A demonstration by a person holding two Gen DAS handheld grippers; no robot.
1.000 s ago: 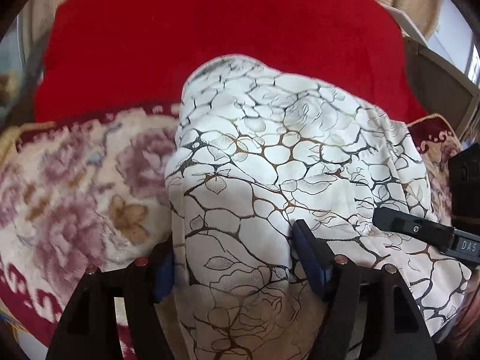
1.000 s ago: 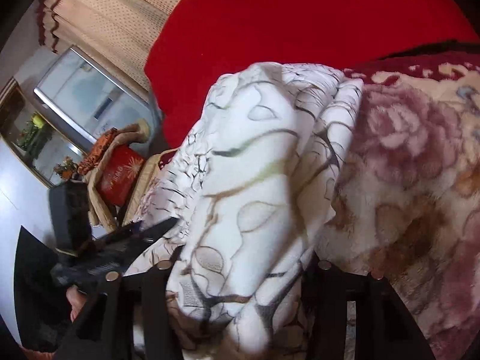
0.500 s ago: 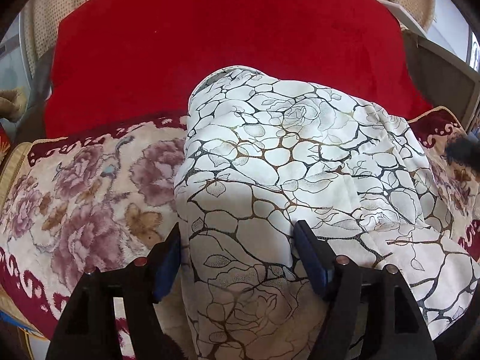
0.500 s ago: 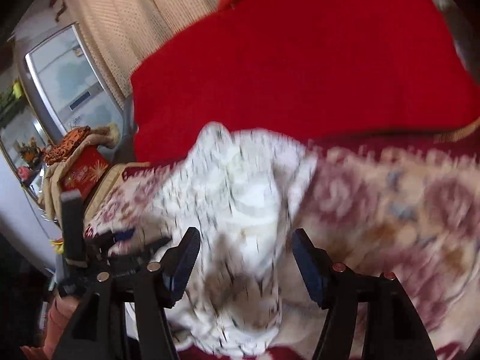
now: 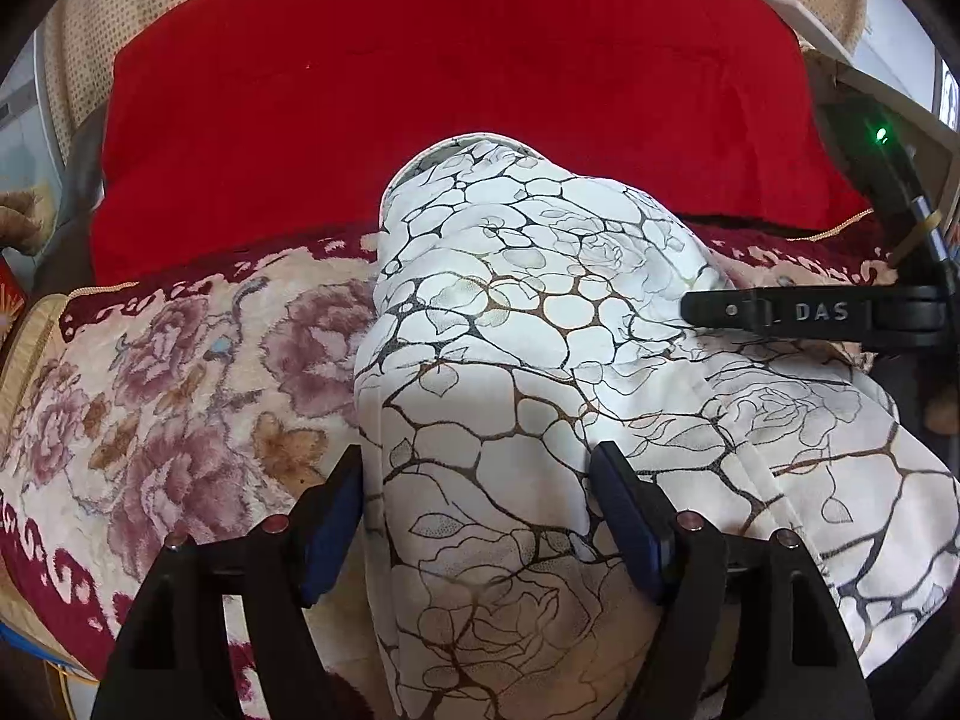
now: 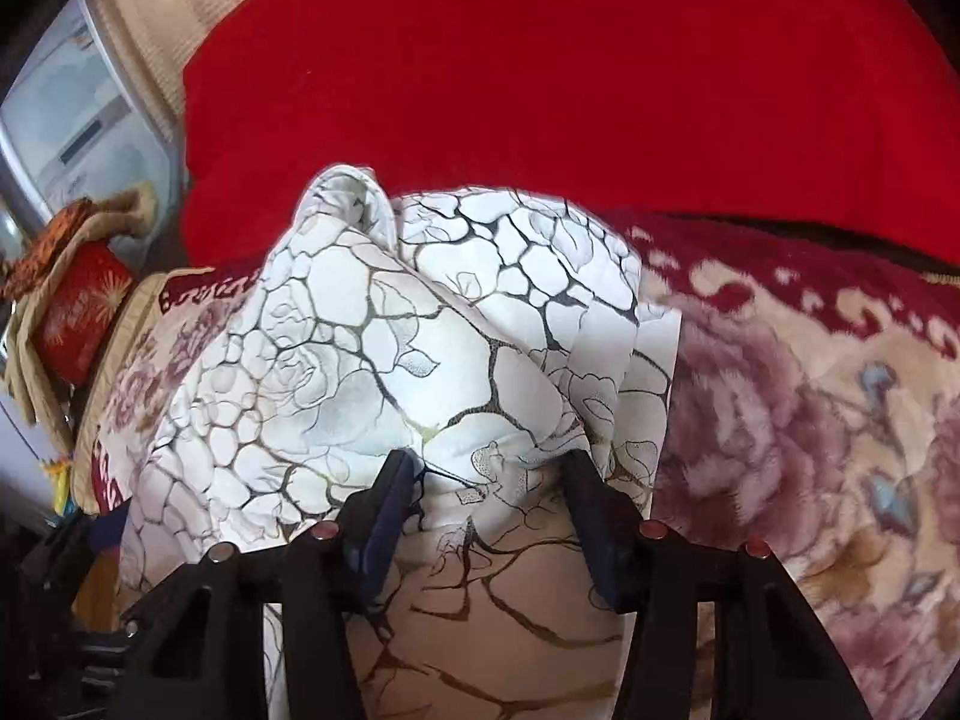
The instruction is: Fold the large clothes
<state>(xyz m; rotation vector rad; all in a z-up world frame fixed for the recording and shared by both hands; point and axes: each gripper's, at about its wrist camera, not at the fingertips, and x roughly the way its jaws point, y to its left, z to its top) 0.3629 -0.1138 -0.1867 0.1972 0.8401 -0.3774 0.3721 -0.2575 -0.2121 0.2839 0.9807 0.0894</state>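
A white garment (image 5: 516, 324) printed with black and gold rose outlines lies bunched on a floral blanket (image 5: 150, 396). My left gripper (image 5: 480, 474) stands wide open with its near fold between the blue pads. The right gripper's black finger (image 5: 804, 313) lies across the cloth at the right of the left wrist view. In the right wrist view the same garment (image 6: 390, 360) fills the middle. My right gripper (image 6: 489, 468) is open around a raised fold of it, pads apart.
A red cushion (image 5: 450, 90) backs the blanket, also in the right wrist view (image 6: 570, 90). Beige curtain (image 5: 78, 30) behind. A red box with cloth (image 6: 78, 312) and a white appliance (image 6: 66, 126) stand at the left of the right wrist view.
My right gripper pulled back off the cloth, then came down onto it again around a fold. The left gripper stayed open over the garment; the view shifted slightly.
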